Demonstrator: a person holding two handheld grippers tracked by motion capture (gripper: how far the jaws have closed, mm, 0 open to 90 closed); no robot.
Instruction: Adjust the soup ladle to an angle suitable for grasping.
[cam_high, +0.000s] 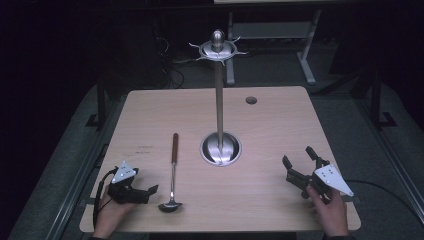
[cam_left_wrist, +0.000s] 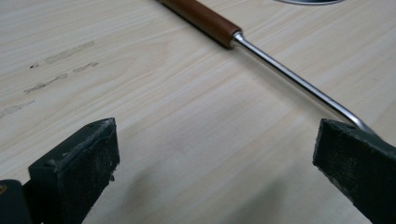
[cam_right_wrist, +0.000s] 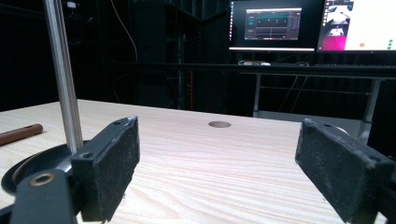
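A ladle (cam_high: 172, 172) is found lying flat on the wooden table (cam_high: 270, 200), left of the metal stand (cam_high: 220, 145), with its brown handle pointing away from the person and its bowl nearest the front edge. The left gripper (cam_high: 150, 190) is held low just beside the bowl, jaws spread wide with nothing between them; in the left gripper view the ladle's steel shaft (cam_left_wrist: 289, 77) is seen running past the far jaw, and contact there cannot be confirmed. The right gripper (cam_high: 297, 160) is held at the right of the table, well apart from the ladle, jaws likewise wide and empty. A round hole (cam_high: 251, 100) is noted near the table's far edge.
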